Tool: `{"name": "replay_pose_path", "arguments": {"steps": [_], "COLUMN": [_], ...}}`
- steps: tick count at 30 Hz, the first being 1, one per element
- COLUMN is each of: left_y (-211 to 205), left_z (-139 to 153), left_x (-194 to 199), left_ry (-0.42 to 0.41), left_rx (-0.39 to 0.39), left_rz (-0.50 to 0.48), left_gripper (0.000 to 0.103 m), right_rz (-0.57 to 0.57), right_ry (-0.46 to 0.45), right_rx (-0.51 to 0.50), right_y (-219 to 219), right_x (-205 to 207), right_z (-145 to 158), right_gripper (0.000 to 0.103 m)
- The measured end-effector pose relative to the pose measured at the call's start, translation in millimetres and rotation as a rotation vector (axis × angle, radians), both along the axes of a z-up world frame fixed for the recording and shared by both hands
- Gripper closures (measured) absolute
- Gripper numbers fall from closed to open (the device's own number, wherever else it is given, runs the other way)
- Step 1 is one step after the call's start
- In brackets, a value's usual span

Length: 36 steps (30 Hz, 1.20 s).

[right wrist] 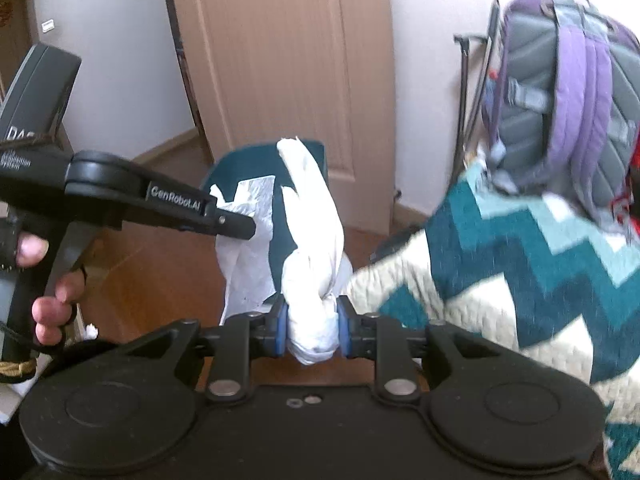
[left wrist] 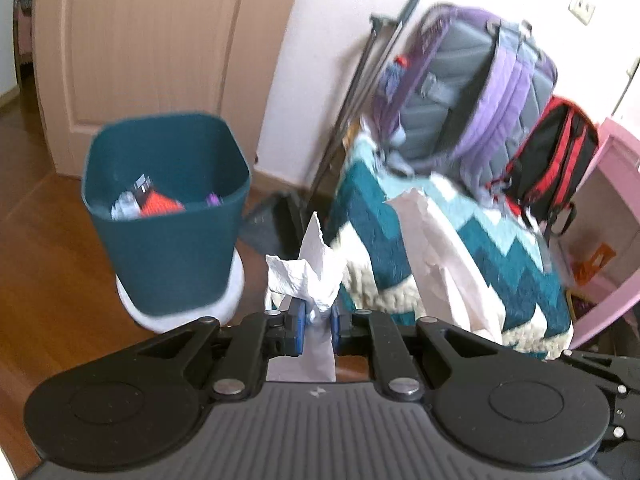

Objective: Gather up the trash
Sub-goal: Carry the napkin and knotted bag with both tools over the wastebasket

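Observation:
A dark teal trash bin point(left wrist: 168, 208) stands on the wooden floor ahead and left, with an orange wrapper point(left wrist: 160, 205) and other scraps inside. My left gripper point(left wrist: 316, 322) is shut on a crumpled white tissue point(left wrist: 304, 276), held just right of the bin and lower than its rim. My right gripper point(right wrist: 312, 326) is shut on a twisted white paper wad point(right wrist: 312, 252). In the right wrist view the bin point(right wrist: 280, 208) sits behind that wad, and the left gripper point(right wrist: 240, 224) reaches in from the left with its tissue point(right wrist: 248, 248).
A bed with a teal and white zigzag quilt point(left wrist: 440, 252) lies to the right, with a purple backpack point(left wrist: 472, 88) and a red and black backpack point(left wrist: 552, 160) on it. A beige door point(left wrist: 152, 40) is behind the bin. A pink shelf point(left wrist: 612, 208) is far right.

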<state>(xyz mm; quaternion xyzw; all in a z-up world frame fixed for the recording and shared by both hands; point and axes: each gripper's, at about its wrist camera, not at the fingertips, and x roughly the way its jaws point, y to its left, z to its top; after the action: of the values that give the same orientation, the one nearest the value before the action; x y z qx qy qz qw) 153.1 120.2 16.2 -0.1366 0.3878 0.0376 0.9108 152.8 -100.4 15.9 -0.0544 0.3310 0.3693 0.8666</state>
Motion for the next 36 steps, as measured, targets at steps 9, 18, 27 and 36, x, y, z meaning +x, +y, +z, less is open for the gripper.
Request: {"name": "replay_pose_path", "arguments": {"steps": [9,18,27,36], "left_y": [42,92,145,185], "left_z": [41,57,32,-18], "left_x": [21,56,104,148], "left_ry": [-0.084,-0.122,-0.077,0.025], "left_rx": [0.032,0.047,0.057,0.075], "left_rz": [0.039,0.093,0.165,0.2], "left_gripper": [0.091,0.091,0.091,0.091], "right_rz": [0.059,0.099,0.121,0.148], "right_ry": [-0.084,-0.09,-0.041,0.032], "right_rx": [-0.002,-0.009,-0.023,-0.117], "right_y": [54,117,185,241], "right_x": [26,77,135,175], "right_z": [36,40,16,-43], "right_gripper": [0.08,0.08,0.08,0.079]}}
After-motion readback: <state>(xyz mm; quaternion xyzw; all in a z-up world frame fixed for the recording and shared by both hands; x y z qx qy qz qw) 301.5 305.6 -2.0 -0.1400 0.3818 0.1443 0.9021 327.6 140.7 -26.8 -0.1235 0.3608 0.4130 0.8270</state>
